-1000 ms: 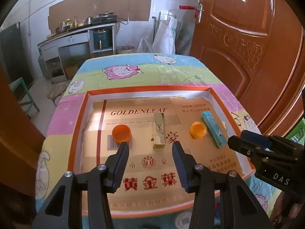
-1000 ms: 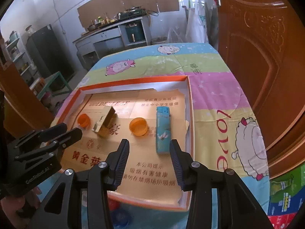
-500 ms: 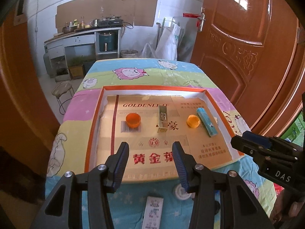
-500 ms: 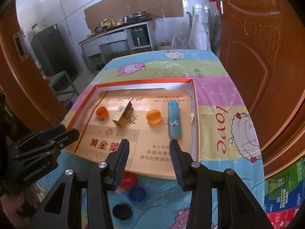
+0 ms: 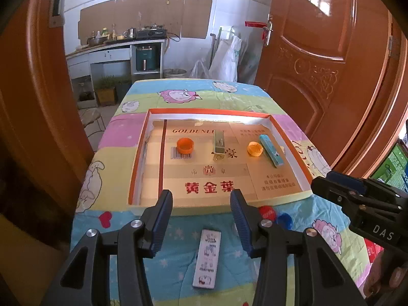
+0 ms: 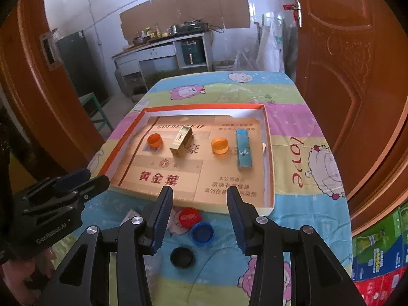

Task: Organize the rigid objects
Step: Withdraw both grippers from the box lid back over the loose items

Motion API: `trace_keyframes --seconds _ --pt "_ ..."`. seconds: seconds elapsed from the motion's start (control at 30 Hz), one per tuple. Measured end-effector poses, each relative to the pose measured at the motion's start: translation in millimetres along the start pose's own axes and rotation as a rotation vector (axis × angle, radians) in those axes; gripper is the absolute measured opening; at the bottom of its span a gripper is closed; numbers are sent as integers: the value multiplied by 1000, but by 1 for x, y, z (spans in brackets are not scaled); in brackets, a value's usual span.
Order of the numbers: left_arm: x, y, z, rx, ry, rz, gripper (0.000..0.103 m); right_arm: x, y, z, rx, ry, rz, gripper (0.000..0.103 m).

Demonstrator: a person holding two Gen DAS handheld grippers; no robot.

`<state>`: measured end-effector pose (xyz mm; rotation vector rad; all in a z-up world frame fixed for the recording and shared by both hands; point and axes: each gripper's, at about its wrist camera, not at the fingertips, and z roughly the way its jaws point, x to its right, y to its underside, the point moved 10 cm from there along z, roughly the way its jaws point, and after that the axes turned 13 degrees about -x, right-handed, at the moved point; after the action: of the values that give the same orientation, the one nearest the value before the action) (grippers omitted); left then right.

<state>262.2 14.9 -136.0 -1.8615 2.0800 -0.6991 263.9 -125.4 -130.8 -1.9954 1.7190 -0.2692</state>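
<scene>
Four things already lie in a row inside the flat orange-rimmed box (image 5: 142, 150): an orange cap (image 5: 185, 145), a gold box (image 5: 219, 145), a yellow cap (image 5: 255, 149) and a blue lighter (image 5: 271, 150). They sit far ahead of both grippers.

More things wait outside the box. A white lighter (image 5: 207, 258) lies just below the left gripper (image 5: 201, 219). A red cap (image 6: 189, 217), a blue cap (image 6: 202, 232) and a black cap (image 6: 182, 256) lie under the right gripper (image 6: 197, 216).

Both grippers have their jaws spread and hold nothing.

This looks like the gap between picks. Next, one gripper should dip down and pinch a loose thing.

The near wall of the box is close ahead, so lift over it. The back half of the box has open room.
</scene>
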Motion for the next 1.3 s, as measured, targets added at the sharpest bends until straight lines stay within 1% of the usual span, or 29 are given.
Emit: trace_keyframes --seconds 0.43,0.7,0.93,1.13,1.3 --pt "-2 24 -27 42 -25 -8 47 -20 24 -24 25 -2 -34 45" --pt "-5 43 -33 35 -45 -16 47 -33 43 -28 20 -15 -57 45" --pt "-6 57 -37 34 -46 -24 47 -37 55 -29 16 -19 -68 45" --pt "-8 65 -33 26 -39 -30 47 -41 69 -21 -7 -27 -66 45" --pt "-9 72 -21 17 -29 -15 47 -52 87 4 -59 -58 -69 45"
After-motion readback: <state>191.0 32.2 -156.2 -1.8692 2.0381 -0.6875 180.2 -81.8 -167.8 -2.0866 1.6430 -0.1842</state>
